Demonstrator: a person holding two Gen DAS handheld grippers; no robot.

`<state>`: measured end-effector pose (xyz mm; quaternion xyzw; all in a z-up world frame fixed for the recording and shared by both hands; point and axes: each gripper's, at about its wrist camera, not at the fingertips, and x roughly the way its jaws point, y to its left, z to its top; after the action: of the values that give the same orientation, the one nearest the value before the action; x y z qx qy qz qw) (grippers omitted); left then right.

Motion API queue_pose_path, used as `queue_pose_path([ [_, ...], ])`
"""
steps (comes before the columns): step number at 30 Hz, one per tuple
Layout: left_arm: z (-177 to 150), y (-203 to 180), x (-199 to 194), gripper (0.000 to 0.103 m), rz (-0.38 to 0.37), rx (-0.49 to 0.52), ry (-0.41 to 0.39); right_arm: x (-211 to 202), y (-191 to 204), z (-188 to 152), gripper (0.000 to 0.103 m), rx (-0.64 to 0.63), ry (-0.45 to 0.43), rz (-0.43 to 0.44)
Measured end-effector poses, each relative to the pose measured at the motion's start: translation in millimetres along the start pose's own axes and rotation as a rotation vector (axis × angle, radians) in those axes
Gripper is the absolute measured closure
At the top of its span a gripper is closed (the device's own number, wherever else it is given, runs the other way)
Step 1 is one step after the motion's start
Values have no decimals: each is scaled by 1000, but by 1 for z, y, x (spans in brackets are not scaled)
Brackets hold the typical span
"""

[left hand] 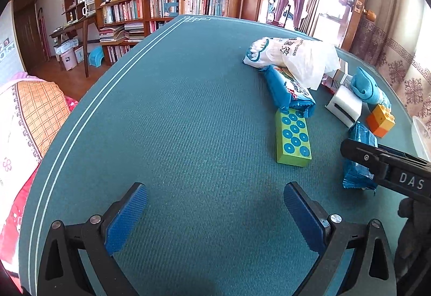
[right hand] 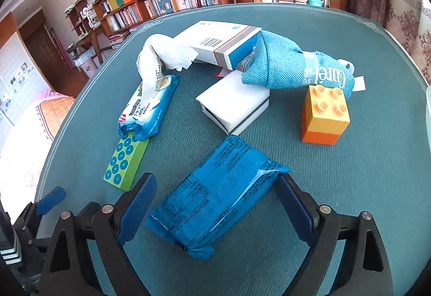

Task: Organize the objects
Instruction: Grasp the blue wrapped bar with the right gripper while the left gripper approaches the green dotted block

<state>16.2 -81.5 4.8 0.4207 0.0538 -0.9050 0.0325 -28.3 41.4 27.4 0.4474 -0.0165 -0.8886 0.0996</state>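
blue snack packet (right hand: 215, 196) lies flat on the green table mat (left hand: 175, 121), label side down, directly between the right gripper (right hand: 215, 188) fingers. jaws spread wide; the right finger pad (right hand: 292, 204) is touching or very near the packet's torn-looking corner, the left pad (right hand: 137, 209) just clear of its long edge. nothing pinched yet.

left gripper (left hand: 215, 218) hangs over bare mat, jaws spread, empty; packet sits well off to its right.

handling, by judgement: foil-type wrapper, light, soft, crinkly and slick. likely to buckle or slide if squeezed at the loose end seals. best hold looks to be across the filled middle, pads on the two long edges.

beyond the right jaws: green dotted block (right hand: 125, 161) ahead-left, white sponge (right hand: 234, 104) straight ahead, orange-yellow brick (right hand: 324, 115) ahead-right, all apart from the packet.
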Motion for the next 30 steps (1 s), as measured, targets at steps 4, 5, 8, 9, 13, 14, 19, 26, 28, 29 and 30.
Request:
queue_pose_path([
  [4, 0, -1, 0, 0, 4, 9, 0, -3, 5, -6, 31, -70, -22, -38],
  [5, 0, -2, 0, 0, 6, 12, 1, -3, 5, -6, 38, -76, -27, -41],
  [8, 0, -4, 1, 0, 12, 21, 2, -10, -3, -10, 50, -80, -32, -30],
  [9, 0, -5, 0, 0, 14, 27, 2, -12, -7, -13, 51, -78, -33, -24],
  [13, 2, -14, -2, 0, 12, 52, -10, -23, -23, -25, 58, -68, -39, -21],
  [14, 3, -16, -3, 0, 7, 57, -13, -25, -26, -27, 58, -67, -41, -28],
  [19, 11, -30, -6, 2, -11, 82, -41, -39, -45, -44, 58, -49, -55, -45],
  [26, 25, -53, 17, 30, -5, 112, 0, -45, -56, -54, 58, -29, -80, -22],
  [28, 28, -57, 25, 31, 8, 109, 9, -43, -58, -53, 58, -28, -85, -16],
  [29, 30, -59, 25, 31, 14, 112, -1, -43, -57, -53, 58, -31, -89, -15],
  [30, 31, -60, 26, 31, 14, 116, 1, -43, -58, -52, 58, -34, -94, -15],
])
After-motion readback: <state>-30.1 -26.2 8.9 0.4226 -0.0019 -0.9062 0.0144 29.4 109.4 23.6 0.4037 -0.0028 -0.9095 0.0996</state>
